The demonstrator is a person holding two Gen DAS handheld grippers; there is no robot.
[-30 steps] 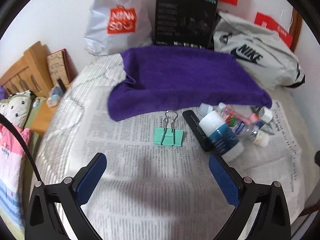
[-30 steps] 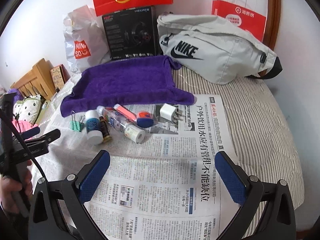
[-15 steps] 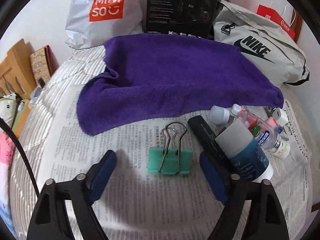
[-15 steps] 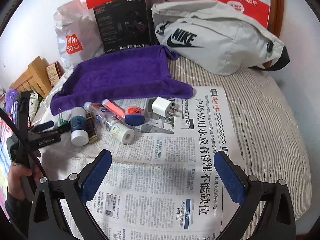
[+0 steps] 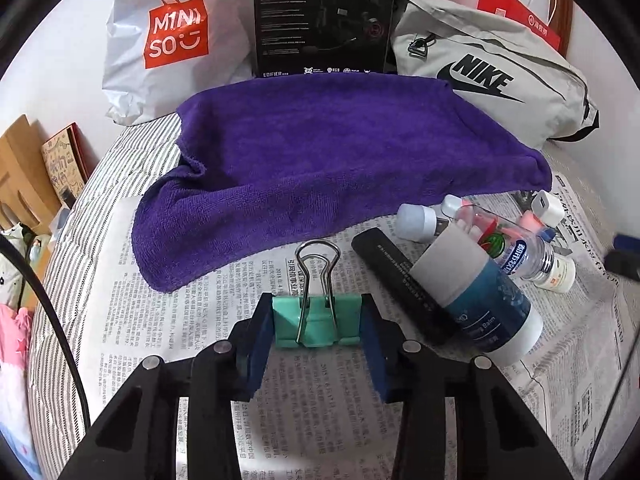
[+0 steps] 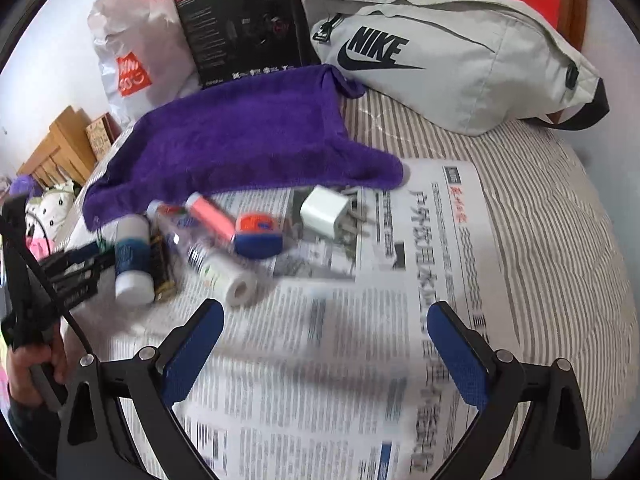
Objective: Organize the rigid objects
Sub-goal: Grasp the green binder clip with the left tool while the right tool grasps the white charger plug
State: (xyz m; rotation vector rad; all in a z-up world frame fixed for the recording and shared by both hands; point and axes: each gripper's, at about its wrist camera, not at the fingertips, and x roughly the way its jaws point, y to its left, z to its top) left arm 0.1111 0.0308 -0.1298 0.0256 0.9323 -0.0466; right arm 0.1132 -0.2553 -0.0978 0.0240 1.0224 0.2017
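Green binder clip (image 5: pixel 316 322) between left hand-held gripper (image 5: pixel 317 334) pads, jaws closing against its sides

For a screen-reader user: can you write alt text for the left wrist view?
The left claw is closing on a green binder clip lying on newspaper, pads against its sides. A purple towel lies beyond; bottles sit to the right.

Purple towel (image 5: pixel 340 152) spread over striped bedding (image 6: pixel 560 216), front edge lapping onto newspaper (image 5: pixel 200 320). Behind towel against wall: white Miniso bag (image 5: pixel 168 40), black Hecate box (image 5: pixel 324 20), grey Nike waist bag (image 6: pixel 452 52), red paper bag (image 5: pixel 516 16). Wooden furniture (image 6: pixel 56 148) and plush toy (image 6: pixel 52 200) off bed's far-left side.
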